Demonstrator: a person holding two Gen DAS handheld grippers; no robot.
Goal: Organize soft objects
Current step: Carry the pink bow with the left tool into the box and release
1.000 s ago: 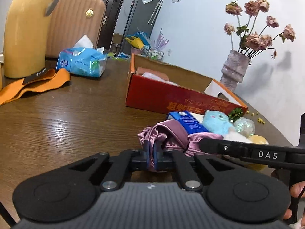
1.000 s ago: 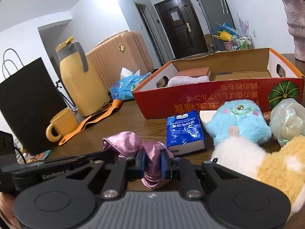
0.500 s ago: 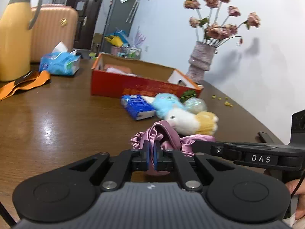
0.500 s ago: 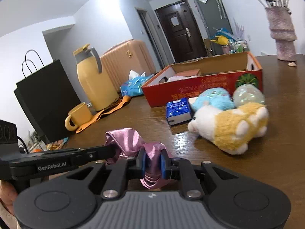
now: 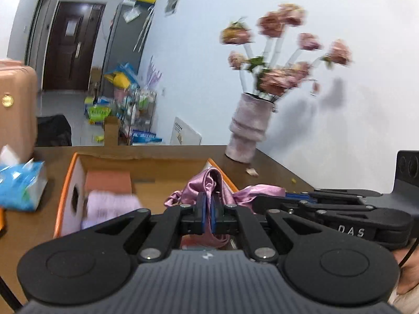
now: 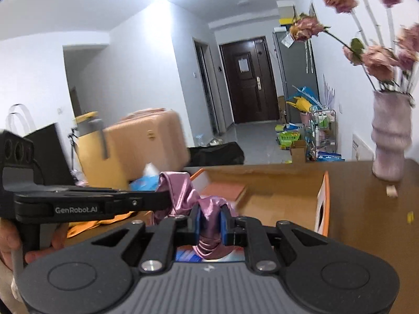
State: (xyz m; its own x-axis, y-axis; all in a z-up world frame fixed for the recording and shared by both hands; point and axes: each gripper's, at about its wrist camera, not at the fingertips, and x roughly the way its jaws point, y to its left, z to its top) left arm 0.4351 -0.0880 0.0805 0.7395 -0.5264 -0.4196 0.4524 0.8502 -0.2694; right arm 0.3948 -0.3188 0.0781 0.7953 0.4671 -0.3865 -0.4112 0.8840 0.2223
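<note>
Both grippers are shut on one pink satin cloth [image 5: 209,183], held up between them over the near side of the open orange cardboard box [image 5: 162,185]. My left gripper [image 5: 208,216] pinches one end; my right gripper [image 6: 210,221] pinches the other end of the cloth [image 6: 183,191]. The right gripper also shows in the left wrist view [image 5: 275,200], close beside the left one. The left gripper shows in the right wrist view [image 6: 162,196]. Inside the box lie a folded pale pink cloth [image 5: 110,206] and a brown flat item [image 5: 107,183].
A blue tissue pack [image 5: 21,185] lies left of the box on the brown wooden table [image 5: 272,167]. A pink vase with dried roses [image 5: 248,130] stands at the back right. A peach suitcase [image 6: 146,141] and a yellow jug [image 6: 91,141] stand left.
Both grippers have lifted the pink cloth off the table and carried it forward over the orange box. The plush toys and the small tissue pack have dropped out of sight below.
</note>
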